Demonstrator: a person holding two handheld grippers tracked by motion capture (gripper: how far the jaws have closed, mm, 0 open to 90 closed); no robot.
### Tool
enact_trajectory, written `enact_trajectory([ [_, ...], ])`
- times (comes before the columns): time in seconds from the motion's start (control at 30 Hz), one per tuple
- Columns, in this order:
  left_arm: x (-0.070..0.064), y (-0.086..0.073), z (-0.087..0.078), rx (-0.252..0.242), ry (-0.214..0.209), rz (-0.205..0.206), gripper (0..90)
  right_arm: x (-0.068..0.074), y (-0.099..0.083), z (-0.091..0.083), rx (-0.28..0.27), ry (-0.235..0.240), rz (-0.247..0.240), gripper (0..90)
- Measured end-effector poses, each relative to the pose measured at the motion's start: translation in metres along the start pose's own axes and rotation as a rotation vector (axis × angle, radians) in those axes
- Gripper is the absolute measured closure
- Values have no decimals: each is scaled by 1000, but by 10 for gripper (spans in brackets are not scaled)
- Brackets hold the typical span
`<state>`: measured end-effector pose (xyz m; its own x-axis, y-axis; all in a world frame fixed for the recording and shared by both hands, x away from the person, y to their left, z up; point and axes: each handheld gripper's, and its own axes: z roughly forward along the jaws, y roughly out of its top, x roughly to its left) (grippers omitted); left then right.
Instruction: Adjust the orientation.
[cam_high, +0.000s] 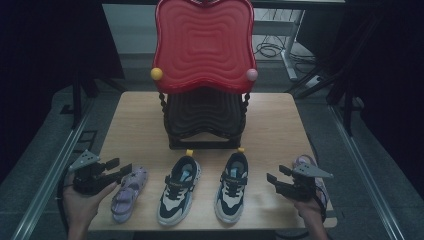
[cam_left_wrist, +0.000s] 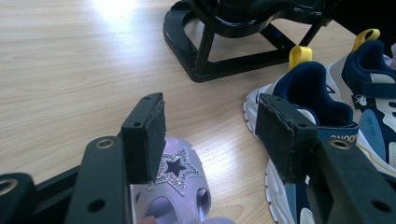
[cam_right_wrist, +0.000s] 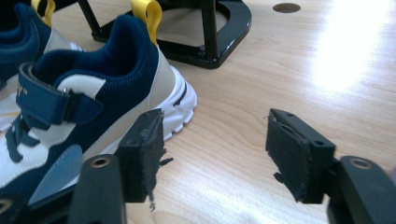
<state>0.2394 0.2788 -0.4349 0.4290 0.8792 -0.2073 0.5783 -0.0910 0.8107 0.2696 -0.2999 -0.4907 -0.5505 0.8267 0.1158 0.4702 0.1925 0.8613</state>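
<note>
Four small shoes lie in a row near the table's front edge. A lilac sandal (cam_high: 129, 192) with a glitter star (cam_left_wrist: 179, 169) is at the left. Two navy-and-white sneakers (cam_high: 178, 190) (cam_high: 232, 186) with yellow heel loops are in the middle, and a pink sandal (cam_high: 306, 162) lies at the right, partly under a hand. My left gripper (cam_high: 122, 166) is open just above the lilac sandal's heel end (cam_left_wrist: 210, 126), holding nothing. My right gripper (cam_high: 275, 175) is open over bare wood (cam_right_wrist: 215, 140), just right of the right sneaker (cam_right_wrist: 84, 93).
A black stand (cam_high: 202, 117) carrying a red wavy tray (cam_high: 202, 42) with a yellow and a pink knob rises at the table's middle back; its base (cam_left_wrist: 224, 60) (cam_right_wrist: 219, 42) sits just behind the sneakers. The wooden table (cam_high: 135, 125) has bare room either side of the stand.
</note>
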Motion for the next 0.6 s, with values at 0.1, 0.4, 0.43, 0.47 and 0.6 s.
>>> enact_trajectory([
  [0.1, 0, -2, 3, 9, -3, 2, 431, -2, 0, -3, 18, 7, -7, 458],
  [0.4, 2, -7, 8, 35, -6, 2, 430, -17, 7, -29, 84, -32, -63, 708],
  [0.43, 2, -7, 8, 37, -7, 5, 430, -21, 7, -34, 91, -49, -65, 741],
  [0.47, 2, -7, 8, 37, -8, 6, 430, -25, 7, -40, 95, -60, -61, 773],
  [0.6, 3, -8, 10, 44, -6, 3, 428, -44, 2, -58, 108, -101, -40, 873],
])
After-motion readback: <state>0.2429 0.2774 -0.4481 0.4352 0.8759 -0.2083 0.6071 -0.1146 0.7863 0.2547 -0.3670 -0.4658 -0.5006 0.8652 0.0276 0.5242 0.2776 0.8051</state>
